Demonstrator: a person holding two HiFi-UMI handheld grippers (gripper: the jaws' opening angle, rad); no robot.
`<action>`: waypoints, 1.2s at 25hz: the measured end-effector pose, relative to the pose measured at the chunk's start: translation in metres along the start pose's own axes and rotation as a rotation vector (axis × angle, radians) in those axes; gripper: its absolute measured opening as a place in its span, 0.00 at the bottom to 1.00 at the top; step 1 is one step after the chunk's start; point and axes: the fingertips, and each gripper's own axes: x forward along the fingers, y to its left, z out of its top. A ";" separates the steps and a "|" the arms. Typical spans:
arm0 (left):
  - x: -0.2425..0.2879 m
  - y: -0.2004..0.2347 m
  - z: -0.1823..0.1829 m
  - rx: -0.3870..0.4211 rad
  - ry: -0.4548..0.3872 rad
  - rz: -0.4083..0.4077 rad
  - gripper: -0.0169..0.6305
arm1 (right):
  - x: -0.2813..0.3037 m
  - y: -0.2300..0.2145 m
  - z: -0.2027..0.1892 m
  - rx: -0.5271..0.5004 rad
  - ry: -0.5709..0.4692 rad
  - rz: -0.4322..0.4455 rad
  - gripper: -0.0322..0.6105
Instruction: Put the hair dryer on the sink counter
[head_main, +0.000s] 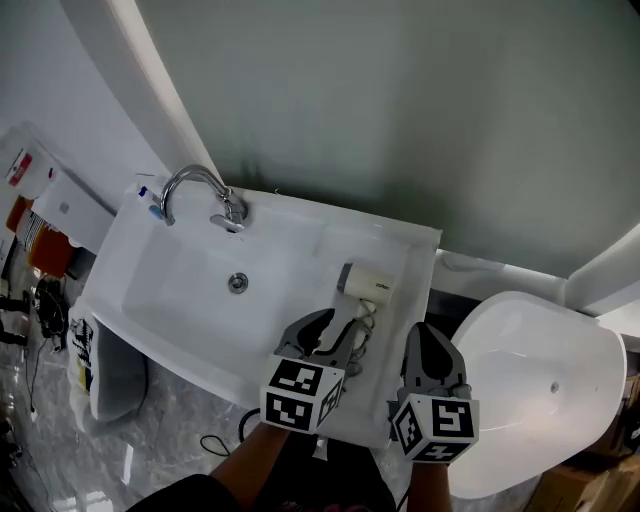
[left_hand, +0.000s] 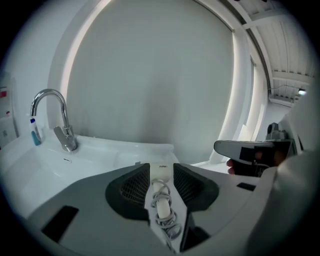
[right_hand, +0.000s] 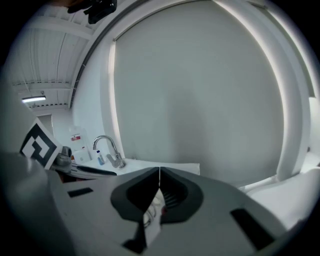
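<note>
Presently, the faucet (head_main: 200, 190) stands behind the basin (head_main: 190, 290) at left. My left tool (head_main: 343, 326) hangs partly open, gripping nothing, above the handle of the hair dryer (head_main: 366, 281), which lies on the counter (head_main: 405, 255) right of the basin. My right tool (head_main: 430, 335) is closed and empty.

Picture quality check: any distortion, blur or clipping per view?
Left gripper view and right gripper view: heavy fisheye, black vignetted corners, straight lines bowed. Right gripper view: own jaws soft, faucet tiny. Head view: even soft light, no hard shadows, white sink near clipping, hair dryer sharp.
</note>
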 end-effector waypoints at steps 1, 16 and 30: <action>-0.008 0.000 0.006 0.002 -0.020 0.004 0.25 | -0.005 0.003 0.006 -0.006 -0.010 -0.003 0.08; -0.083 -0.013 0.098 0.081 -0.261 0.000 0.06 | -0.056 0.039 0.096 -0.080 -0.198 -0.045 0.08; -0.127 -0.019 0.171 0.166 -0.453 -0.045 0.06 | -0.070 0.056 0.148 -0.134 -0.318 -0.085 0.08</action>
